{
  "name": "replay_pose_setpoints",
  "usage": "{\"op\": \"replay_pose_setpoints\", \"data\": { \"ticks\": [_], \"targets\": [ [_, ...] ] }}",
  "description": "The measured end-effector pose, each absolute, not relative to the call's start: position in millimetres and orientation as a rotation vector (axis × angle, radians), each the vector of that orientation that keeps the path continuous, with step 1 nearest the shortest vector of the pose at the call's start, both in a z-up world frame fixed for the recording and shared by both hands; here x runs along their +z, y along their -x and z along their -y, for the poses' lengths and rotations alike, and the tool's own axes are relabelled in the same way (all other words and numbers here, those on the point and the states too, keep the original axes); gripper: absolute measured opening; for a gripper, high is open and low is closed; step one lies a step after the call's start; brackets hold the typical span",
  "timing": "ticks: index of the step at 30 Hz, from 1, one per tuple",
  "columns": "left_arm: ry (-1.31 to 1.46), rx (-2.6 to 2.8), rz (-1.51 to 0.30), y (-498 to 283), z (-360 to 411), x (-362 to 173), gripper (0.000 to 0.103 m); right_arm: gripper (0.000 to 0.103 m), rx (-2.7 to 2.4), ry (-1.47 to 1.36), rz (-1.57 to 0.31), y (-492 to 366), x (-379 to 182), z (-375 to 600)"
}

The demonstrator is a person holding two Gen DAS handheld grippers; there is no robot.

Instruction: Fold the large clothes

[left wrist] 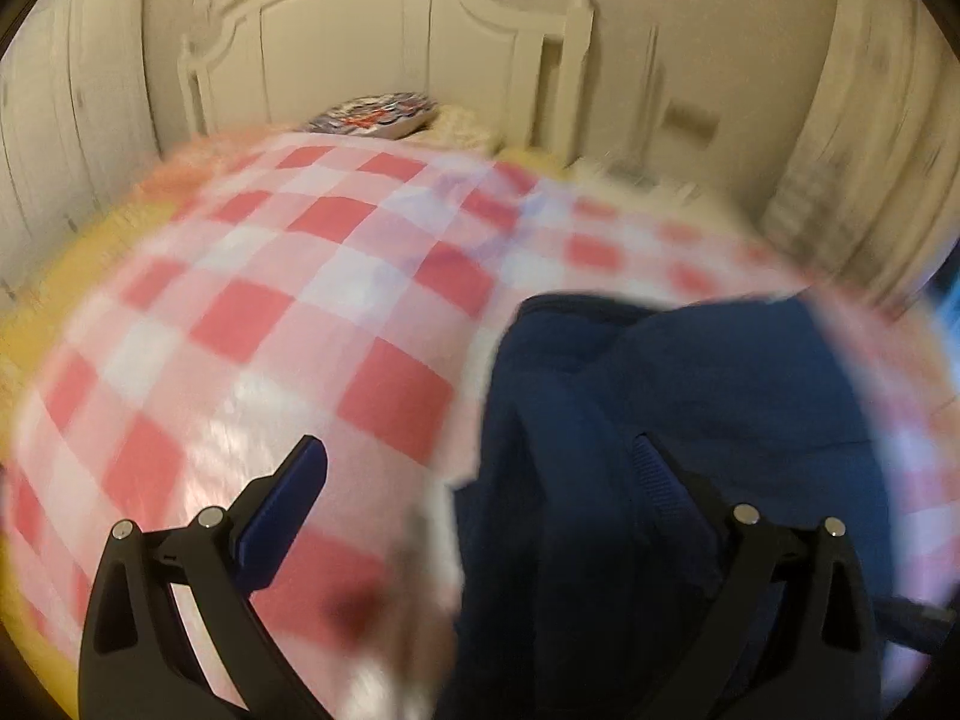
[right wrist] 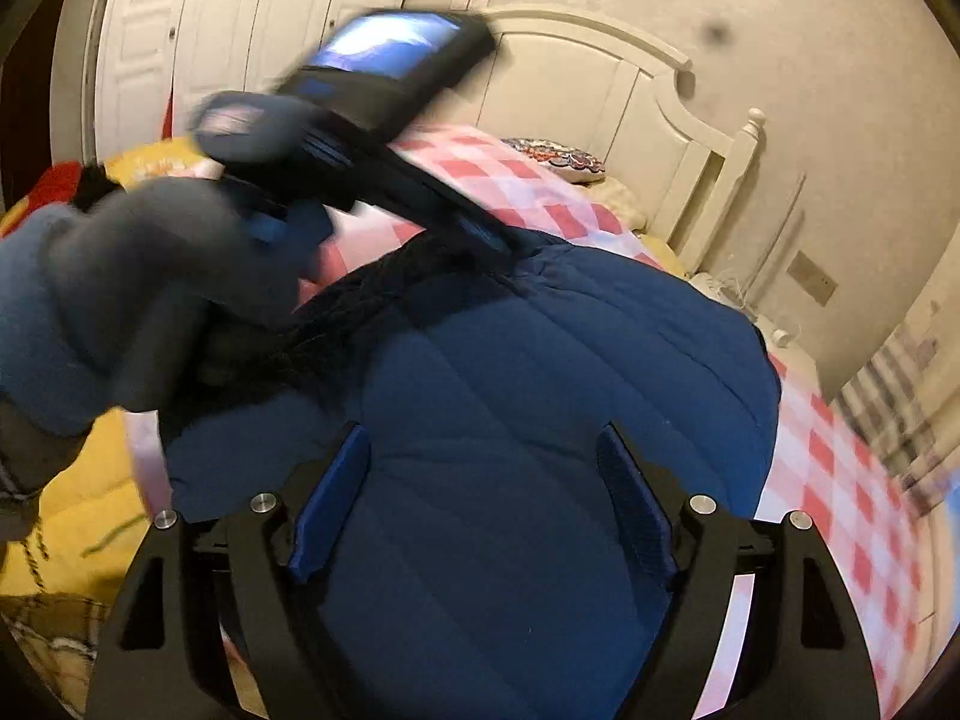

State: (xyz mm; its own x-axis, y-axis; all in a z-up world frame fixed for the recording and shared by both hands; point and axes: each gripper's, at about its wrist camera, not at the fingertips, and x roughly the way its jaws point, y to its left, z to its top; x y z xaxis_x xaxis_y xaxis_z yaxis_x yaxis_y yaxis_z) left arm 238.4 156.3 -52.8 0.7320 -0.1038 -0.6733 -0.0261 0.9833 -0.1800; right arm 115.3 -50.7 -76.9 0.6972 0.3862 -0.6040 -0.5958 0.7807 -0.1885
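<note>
Navy quilted puffer jacket [right wrist: 540,372] spread on the red-and-white checked bed cover [left wrist: 270,312]

Your right gripper [right wrist: 483,504] hangs over it, jaws apart, nothing pinched. Your left gripper [left wrist: 480,480] is wide open too, one finger [left wrist: 657,474] over the jacket's edge.

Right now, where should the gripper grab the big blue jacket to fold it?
Probably the navy jacket's far rounded edge, by the checkered sheet. The open right gripper could come over the top; that edge lies free, while the middle is flat padding, hard to pinch.
</note>
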Motion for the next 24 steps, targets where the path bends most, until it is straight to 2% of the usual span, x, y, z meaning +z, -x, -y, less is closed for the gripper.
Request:
{"op": "replay_pose_setpoints", "data": {
  "ticks": [2,4,7,10,12,14,15,16,20,24],
  "targets": [
    [0.283,-0.169,-0.751,-220.5,-165.8,-48.9,0.101,0.077,0.586,0.304,-0.582,-115.0,-71.0,61.3],
    [0.265,-0.188,-0.793,-209.0,-165.3,-56.2,0.101,0.077,0.595,0.289,-0.578,-111.5,-67.4,66.5],
    [0.169,-0.142,-0.871,-201.7,-156.7,-88.5,0.101,0.078,0.617,0.352,-0.571,-100.0,-71.0,64.0],
    [0.272,-0.202,-0.882,-197.8,-168.5,-107.0,0.101,0.078,0.633,0.326,-0.586,-98.1,-68.3,70.6],
    [0.326,-0.235,-0.907,-199.4,-176.7,-108.1,0.101,0.083,0.628,0.277,-0.608,-101.3,-63.5,82.4],
    [0.386,-0.297,-0.947,-202.1,-183.8,-110.1,0.101,0.086,0.600,0.160,-0.639,-108.6,-60.0,107.3],
    [0.416,-0.325,-0.968,-204.5,-187.0,-112.1,0.101,0.094,0.586,0.051,-0.668,-115.7,-60.2,125.9],
    [0.468,-0.366,-0.999,-207.5,-192.1,-117.1,0.101,0.096,0.581,-0.081,-0.701,-123.1,-63.8,146.7],
    [0.593,-0.491,-1.057,-212.7,-200.0,-135.5,0.101,0.097,0.599,-0.514,-0.885,-149.7,-104.5,202.3],
    [0.555,-0.546,-1.066,-215.0,-195.4,-137.0,0.101,0.097,0.658,-0.636,-0.967,-162.0,-130.5,202.7]
  ]
}}
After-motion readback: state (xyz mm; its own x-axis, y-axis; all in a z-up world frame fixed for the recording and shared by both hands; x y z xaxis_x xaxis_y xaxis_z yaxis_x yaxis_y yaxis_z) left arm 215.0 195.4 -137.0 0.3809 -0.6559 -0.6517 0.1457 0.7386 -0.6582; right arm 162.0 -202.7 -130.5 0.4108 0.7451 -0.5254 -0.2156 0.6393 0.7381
